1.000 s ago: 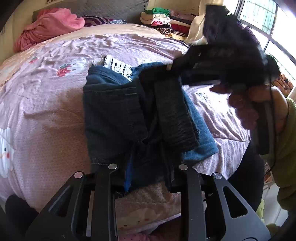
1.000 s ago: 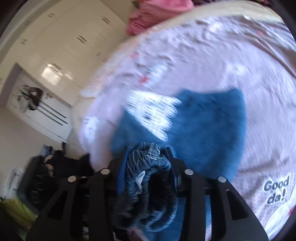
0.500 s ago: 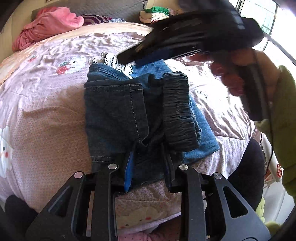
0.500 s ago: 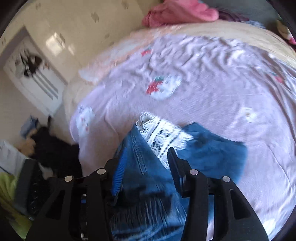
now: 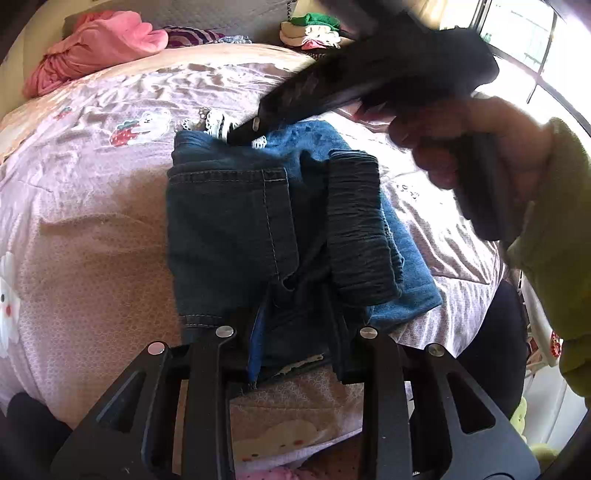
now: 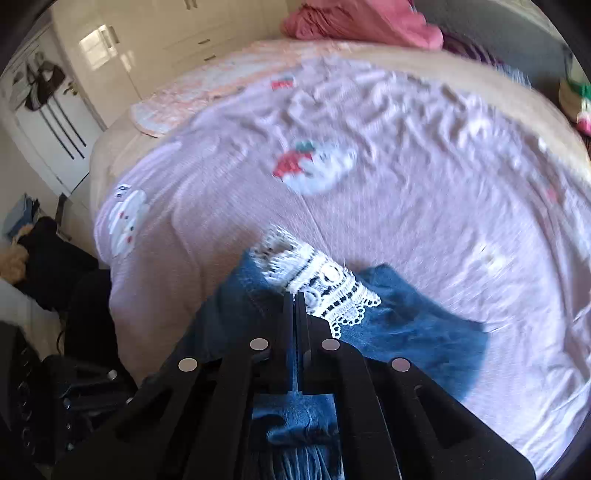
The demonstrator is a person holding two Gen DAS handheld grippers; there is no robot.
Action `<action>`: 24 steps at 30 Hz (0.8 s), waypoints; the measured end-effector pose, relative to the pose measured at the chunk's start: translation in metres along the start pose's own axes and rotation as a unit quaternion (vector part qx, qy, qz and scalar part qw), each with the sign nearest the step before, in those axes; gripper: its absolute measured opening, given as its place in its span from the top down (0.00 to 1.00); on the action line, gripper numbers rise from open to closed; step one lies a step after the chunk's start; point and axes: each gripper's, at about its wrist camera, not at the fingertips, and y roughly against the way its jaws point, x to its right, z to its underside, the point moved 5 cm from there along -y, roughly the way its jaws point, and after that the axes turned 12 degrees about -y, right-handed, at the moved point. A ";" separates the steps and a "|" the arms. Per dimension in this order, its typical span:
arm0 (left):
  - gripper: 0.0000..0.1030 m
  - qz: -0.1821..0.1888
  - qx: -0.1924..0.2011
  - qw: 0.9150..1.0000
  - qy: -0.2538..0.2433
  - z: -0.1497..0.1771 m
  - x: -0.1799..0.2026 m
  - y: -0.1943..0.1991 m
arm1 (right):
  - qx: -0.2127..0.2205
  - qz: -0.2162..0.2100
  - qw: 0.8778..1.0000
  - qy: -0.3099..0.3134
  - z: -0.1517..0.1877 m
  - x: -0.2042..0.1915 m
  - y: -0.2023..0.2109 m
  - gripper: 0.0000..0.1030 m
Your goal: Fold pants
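Note:
Dark blue denim pants [image 5: 229,229] lie folded on the pink bed, with a ribbed dark waistband [image 5: 356,229] on top and a white lace hem [image 5: 218,123] at the far end. My left gripper [image 5: 295,332] is open, its fingers either side of the near edge of the pants. My right gripper [image 5: 243,134] is shut and empty, its tip pressing down on the far end of the pants beside the lace. In the right wrist view the shut right gripper [image 6: 294,295] sits on the denim [image 6: 417,332] next to the lace [image 6: 325,284].
The pink patterned bedspread [image 5: 92,229] covers the bed. A pink garment pile [image 5: 99,44] and stacked folded clothes [image 5: 314,31] lie at the headboard. A window is at the right. A white wardrobe [image 6: 122,48] and a door stand beyond the bed's left side.
My right gripper let go of the pants' waistband on top of the fold, closed, and swung forward and down to the far lace end. The left gripper stayed in place.

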 end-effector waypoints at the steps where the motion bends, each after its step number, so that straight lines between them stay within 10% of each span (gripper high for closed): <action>1: 0.80 0.000 0.000 1.000 0.000 0.000 0.000 0.000 | -0.004 0.007 1.000 -0.003 0.004 0.004 -0.008 1.00; 11: 0.80 -0.002 -0.002 1.000 0.003 0.000 0.000 0.000 | 0.033 0.004 0.999 -0.022 0.006 0.003 0.017 0.94; 15: 0.80 -0.002 -0.001 1.000 0.006 0.000 0.000 0.001 | 0.068 -0.008 0.997 -0.022 0.017 -0.001 0.055 0.62; 24: 0.79 -0.004 -0.001 1.000 0.008 0.001 0.001 0.003 | 0.083 0.002 0.996 -0.027 0.057 0.005 0.081 0.62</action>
